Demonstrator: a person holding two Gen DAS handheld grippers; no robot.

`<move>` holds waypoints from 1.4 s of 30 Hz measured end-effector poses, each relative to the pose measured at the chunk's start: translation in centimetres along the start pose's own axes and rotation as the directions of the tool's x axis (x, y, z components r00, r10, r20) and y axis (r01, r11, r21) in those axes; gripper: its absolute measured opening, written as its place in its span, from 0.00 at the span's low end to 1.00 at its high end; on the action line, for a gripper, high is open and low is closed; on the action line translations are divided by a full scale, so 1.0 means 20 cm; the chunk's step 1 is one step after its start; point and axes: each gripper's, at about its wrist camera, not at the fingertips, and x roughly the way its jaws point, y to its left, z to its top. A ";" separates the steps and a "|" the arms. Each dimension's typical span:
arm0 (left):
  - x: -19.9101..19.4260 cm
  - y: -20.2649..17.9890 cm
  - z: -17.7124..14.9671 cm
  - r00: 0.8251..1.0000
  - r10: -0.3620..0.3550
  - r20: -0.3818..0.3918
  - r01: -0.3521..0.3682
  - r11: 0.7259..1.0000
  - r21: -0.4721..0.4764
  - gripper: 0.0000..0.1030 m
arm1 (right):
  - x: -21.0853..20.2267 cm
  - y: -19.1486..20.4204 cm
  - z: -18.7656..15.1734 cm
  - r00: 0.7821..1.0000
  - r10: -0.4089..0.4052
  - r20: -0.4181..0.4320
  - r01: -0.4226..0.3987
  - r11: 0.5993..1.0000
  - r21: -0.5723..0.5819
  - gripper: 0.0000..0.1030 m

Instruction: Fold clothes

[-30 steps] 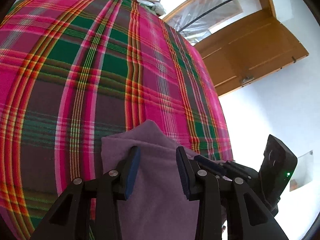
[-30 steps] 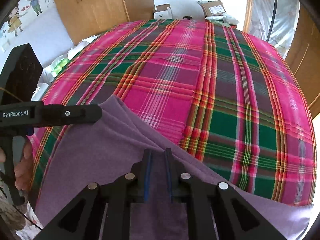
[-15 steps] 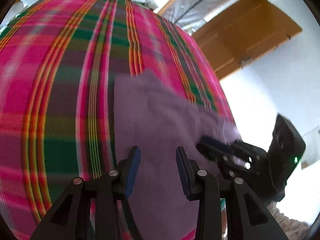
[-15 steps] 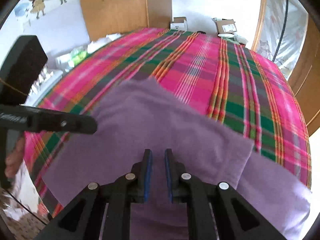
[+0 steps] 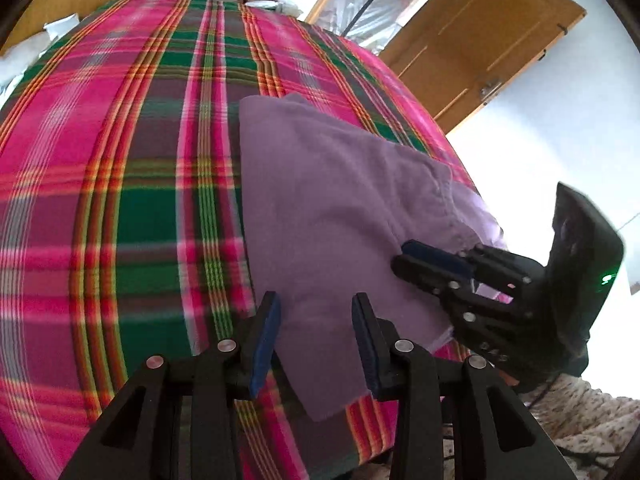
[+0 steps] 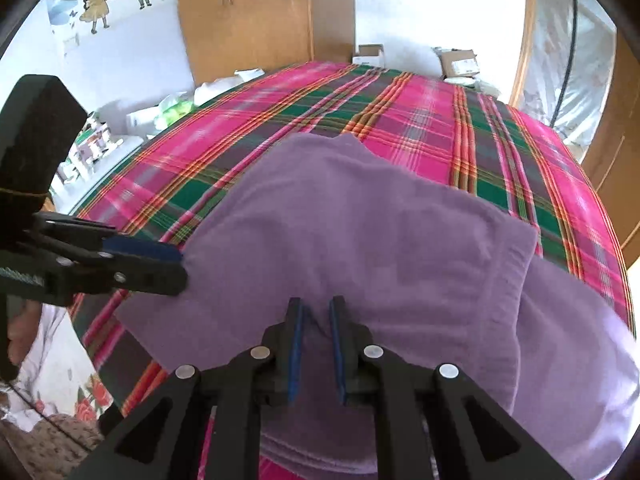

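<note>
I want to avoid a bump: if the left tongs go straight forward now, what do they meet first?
Most likely the purple garment, lying directly ahead of the open left tongs on the plaid cover; depth is uncertain.

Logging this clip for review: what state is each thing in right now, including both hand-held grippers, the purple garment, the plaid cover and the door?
Left hand-held gripper: open, purple cloth lying between its fingers.
Right hand-held gripper: fingers narrowly apart, a ridge of cloth between them; grip unclear.
Purple fleece garment: folded over itself, lying on the cover, one end past the near edge.
Pink-and-green plaid cover: spread flat.
Wooden door: ajar.
</note>
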 end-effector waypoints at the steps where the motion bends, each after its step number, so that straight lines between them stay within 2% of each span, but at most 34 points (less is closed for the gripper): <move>1: 0.00 0.01 -0.02 1.000 0.014 -0.016 -0.014 1.000 -0.007 0.36 | -0.01 0.02 -0.02 1.000 0.002 0.005 -0.002 1.000 -0.002 0.13; 5: -0.03 0.02 -0.09 1.000 0.008 -0.007 -0.008 1.000 0.000 0.37 | -0.02 0.07 -0.08 1.000 0.008 0.024 -0.008 1.000 -0.011 0.16; 11: -0.05 0.04 -0.12 1.000 0.005 -0.003 -0.005 1.000 -0.016 0.37 | -0.01 0.15 -0.15 0.999 -0.037 0.020 0.038 0.998 -0.041 0.16; 15: -0.07 0.04 -0.16 1.000 -0.005 0.000 0.005 1.000 -0.025 0.37 | -0.04 0.19 -0.16 0.999 0.023 0.039 -0.020 0.998 -0.054 0.16; 21: -0.09 0.04 -0.21 1.000 -0.010 0.001 0.010 0.999 -0.033 0.37 | -0.02 0.24 -0.19 0.999 -0.006 0.047 0.010 0.997 -0.073 0.16; 25: -0.12 0.05 -0.20 1.000 0.012 -0.016 -0.012 1.000 -0.022 0.37 | -0.06 0.27 -0.18 0.996 0.026 0.086 -0.020 0.997 -0.073 0.16; 28: -0.17 0.08 -0.18 1.000 0.026 0.009 -0.026 0.999 -0.028 0.37 | -0.08 0.33 -0.17 0.992 0.052 0.117 -0.040 0.994 -0.098 0.22; 30: -0.21 0.11 -0.15 0.999 -0.004 0.045 0.007 0.999 -0.052 0.37 | -0.08 0.36 -0.17 0.988 0.068 0.139 -0.053 0.992 -0.115 0.30; 32: -0.23 0.14 -0.12 0.997 -0.032 0.068 0.038 0.996 -0.083 0.38 | -0.07 0.39 -0.16 0.986 0.094 0.140 -0.076 0.989 -0.130 0.44; 34: -0.22 0.16 -0.09 0.996 -0.033 0.081 0.041 0.995 -0.095 0.39 | -0.04 0.42 -0.16 0.985 0.113 0.128 -0.095 0.986 -0.140 0.51; 38: -0.16 0.23 -0.03 0.994 -0.080 0.070 0.091 0.982 -0.166 0.44 | 0.01 0.49 -0.16 0.988 0.088 0.125 -0.066 0.982 -0.174 0.54; 42: -0.09 0.21 0.03 0.994 -0.096 0.053 0.103 0.981 -0.167 0.45 | 0.05 0.54 -0.18 0.992 0.024 0.124 0.004 0.976 -0.218 0.54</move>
